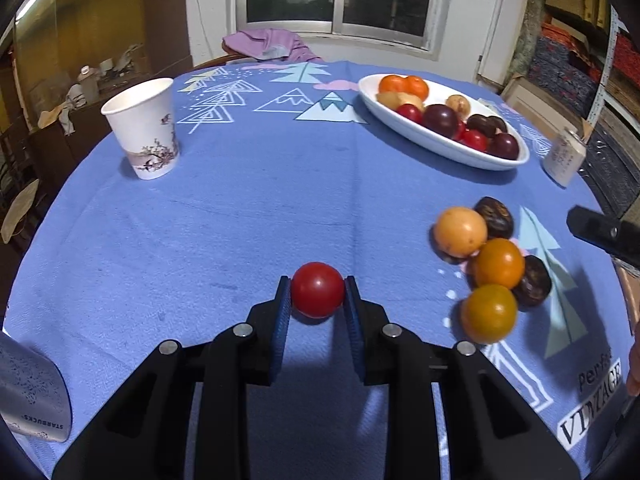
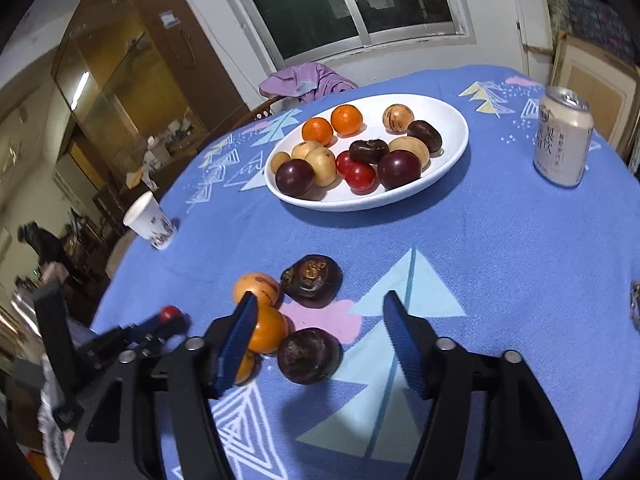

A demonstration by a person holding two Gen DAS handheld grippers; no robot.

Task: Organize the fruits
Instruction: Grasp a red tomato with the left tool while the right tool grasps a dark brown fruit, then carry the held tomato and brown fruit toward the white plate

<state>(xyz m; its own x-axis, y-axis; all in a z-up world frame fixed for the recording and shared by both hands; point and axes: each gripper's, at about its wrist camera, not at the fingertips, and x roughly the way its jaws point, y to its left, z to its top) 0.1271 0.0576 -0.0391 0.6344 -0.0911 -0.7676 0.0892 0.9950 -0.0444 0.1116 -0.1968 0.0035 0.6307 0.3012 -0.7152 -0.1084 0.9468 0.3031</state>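
Observation:
My left gripper (image 1: 317, 294) is shut on a small red tomato (image 1: 317, 289) just above the blue tablecloth. To its right lies a cluster of loose fruit: a yellow one (image 1: 460, 230), two oranges (image 1: 500, 263) and dark brown ones (image 1: 534, 282). In the right wrist view my right gripper (image 2: 320, 336) stands open over this cluster. A dark round fruit (image 2: 308, 354) sits between its fingers, untouched by either pad. An orange (image 2: 270, 328) lies against the left finger. A white oval dish (image 2: 360, 203) holds several fruits farther back.
A paper cup (image 1: 144, 128) stands at the table's left. A drink can (image 2: 562, 136) stands to the right of the dish. A grey Starbucks cup (image 1: 32, 400) lies at the lower left edge. A purple cloth (image 1: 268, 42) hangs on a chair behind the table.

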